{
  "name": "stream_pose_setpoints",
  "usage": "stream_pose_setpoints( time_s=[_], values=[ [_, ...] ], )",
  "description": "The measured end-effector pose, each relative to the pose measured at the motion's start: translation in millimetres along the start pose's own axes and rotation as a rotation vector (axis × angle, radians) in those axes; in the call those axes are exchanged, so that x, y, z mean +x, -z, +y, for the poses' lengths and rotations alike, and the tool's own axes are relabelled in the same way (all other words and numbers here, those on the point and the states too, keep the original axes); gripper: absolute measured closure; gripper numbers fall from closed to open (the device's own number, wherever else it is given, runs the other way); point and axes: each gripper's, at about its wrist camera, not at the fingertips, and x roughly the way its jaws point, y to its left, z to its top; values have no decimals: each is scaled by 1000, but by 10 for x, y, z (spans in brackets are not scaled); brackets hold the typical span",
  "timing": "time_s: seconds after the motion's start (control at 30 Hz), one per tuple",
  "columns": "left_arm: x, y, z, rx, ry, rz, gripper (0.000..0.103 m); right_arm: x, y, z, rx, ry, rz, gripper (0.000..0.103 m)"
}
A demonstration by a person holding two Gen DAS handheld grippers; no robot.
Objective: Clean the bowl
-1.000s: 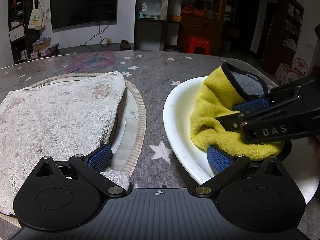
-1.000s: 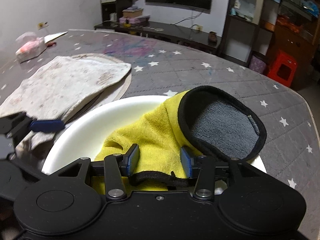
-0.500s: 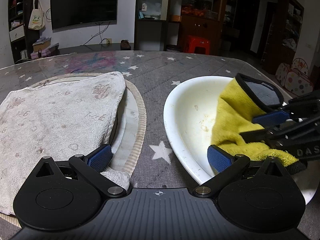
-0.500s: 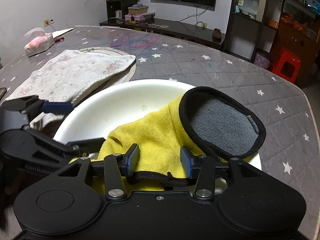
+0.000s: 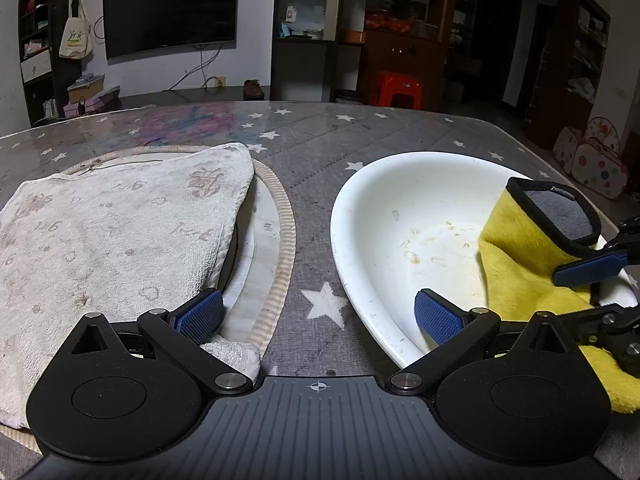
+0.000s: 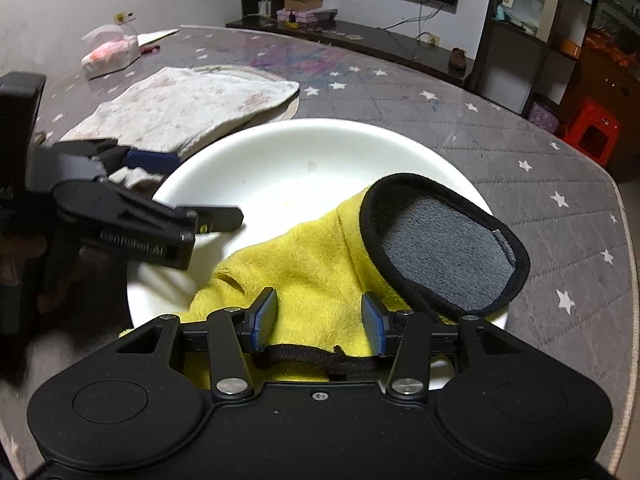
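A white bowl (image 5: 340,240) (image 6: 320,124) sits on the grey star-patterned table, with yellowish food stains on its floor. A yellow cloth (image 5: 520,272) (image 6: 312,256) with a grey, black-trimmed patch lies against the bowl's right side. My right gripper (image 6: 320,322) (image 5: 592,296) has the cloth's bunched edge between its blue pads. Its jaws are opening, and the pads still touch the fabric. My left gripper (image 5: 318,316) (image 6: 188,188) stands wide open and holds nothing. One of its fingers is over the bowl's near left rim, the other over a white towel.
A stained white towel (image 5: 100,240) lies on a round woven mat (image 5: 286,240) left of the bowl. A tissue pack (image 6: 112,50) sits at the table's far corner. The table edge (image 6: 628,240) runs close past the bowl's right side.
My right gripper has dragged the yellow cloth across the bowl toward its right rim, uncovering the stained floor. The left gripper has stayed where it was.
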Motion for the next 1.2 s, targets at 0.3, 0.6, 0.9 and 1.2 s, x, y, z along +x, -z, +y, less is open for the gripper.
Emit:
stream_pose_setpoints(
  time_s=[0.3,0.6,0.9,1.2],
  values=[
    [0,5,0,1,-1,0,0,-7,38,-108,14,24,1,45],
    [-2,4,3,1,-1,0,0,106,-31,-222,80,55,-45,45],
    [-1,8,8,1,-1,0,0,258,-168,-259,118,69,-73,44],
    [-1,8,12,1,-1,0,0,411,-334,-230,126,82,-92,44]
  ],
)
